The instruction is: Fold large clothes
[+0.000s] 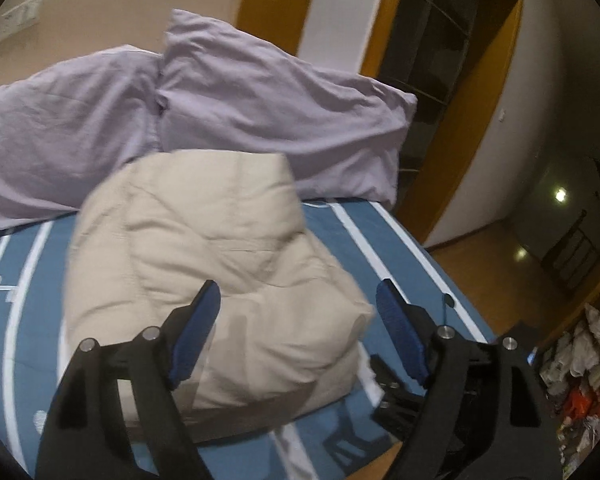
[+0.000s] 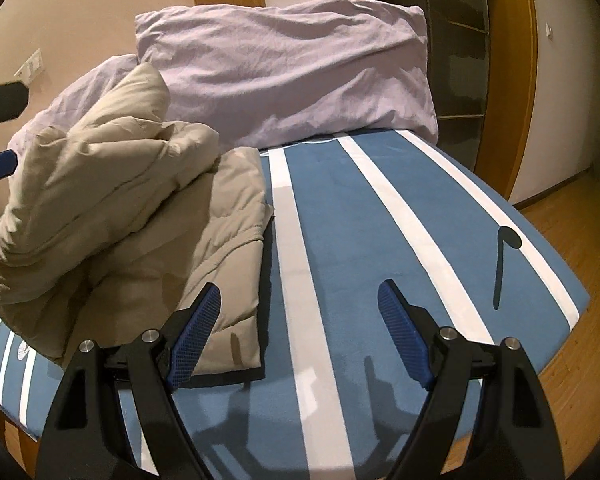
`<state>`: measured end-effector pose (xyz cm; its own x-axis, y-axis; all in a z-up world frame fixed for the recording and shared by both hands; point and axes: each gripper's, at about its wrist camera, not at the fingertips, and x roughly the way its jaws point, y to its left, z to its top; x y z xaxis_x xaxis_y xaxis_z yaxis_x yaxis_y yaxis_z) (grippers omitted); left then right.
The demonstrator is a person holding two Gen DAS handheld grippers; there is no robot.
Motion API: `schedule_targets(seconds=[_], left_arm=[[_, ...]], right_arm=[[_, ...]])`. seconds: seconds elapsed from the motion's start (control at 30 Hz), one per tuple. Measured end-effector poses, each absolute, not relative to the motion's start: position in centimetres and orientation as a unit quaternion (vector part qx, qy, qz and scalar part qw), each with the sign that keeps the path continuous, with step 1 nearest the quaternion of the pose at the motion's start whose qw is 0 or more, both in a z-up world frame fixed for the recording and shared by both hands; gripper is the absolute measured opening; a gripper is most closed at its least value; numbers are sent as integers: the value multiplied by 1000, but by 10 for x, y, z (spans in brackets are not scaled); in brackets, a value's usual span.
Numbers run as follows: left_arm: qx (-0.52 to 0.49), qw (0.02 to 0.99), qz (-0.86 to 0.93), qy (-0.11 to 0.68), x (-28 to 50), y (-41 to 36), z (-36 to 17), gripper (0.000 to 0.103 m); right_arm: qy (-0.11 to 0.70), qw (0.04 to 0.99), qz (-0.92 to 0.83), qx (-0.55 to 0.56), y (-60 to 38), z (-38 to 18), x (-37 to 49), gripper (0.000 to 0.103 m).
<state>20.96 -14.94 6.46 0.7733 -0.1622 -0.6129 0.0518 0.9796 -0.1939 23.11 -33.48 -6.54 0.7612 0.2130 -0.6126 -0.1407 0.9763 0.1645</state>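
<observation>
Bed fills most of both views; blue cover w/ white stripes running lengthwise, wooden floor beyond its far edge; 2 lilac pillows at the head against a beige wall, the nearer-to-door pillow propped up, the other pillow slumped beside it, the 2 touching.

Wardrobe w/ wooden frame and dark open shelves stands past the pillows, near the bed's corner; a heap of bags and packets lies on the floor at the right edge of the left wrist view, too blurred to name.

Beige padded jacket lies on the bed cover just in front of the pillows; lower part flat on the cover, upper part bunched and piled over it in a loose heap, not neat; in the left wrist view the jacket is motion-blurred.

Left gripper has its blue pads spread wide apart; the jacket's near edge sits below and between them, pads not pressing on it; nothing held.

Right gripper also spread wide, over bare striped cover just beside the jacket's flat edge; left pad overlaps the jacket in view, contact can't be told; nothing held.

Small dark mark on the cover near the bed's right edge; can't tell what it is.
</observation>
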Motion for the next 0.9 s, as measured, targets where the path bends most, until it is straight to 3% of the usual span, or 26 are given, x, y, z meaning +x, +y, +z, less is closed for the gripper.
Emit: schedule_targets(seconds=[0.53, 0.9], left_arm=[[-37, 944, 126, 304, 223, -53, 69, 82], [-80, 926, 146, 340, 261, -6, 16, 86]], right_arm=[[326, 939, 95, 50, -330, -57, 227, 84], [325, 940, 86, 55, -335, -54, 240, 84]])
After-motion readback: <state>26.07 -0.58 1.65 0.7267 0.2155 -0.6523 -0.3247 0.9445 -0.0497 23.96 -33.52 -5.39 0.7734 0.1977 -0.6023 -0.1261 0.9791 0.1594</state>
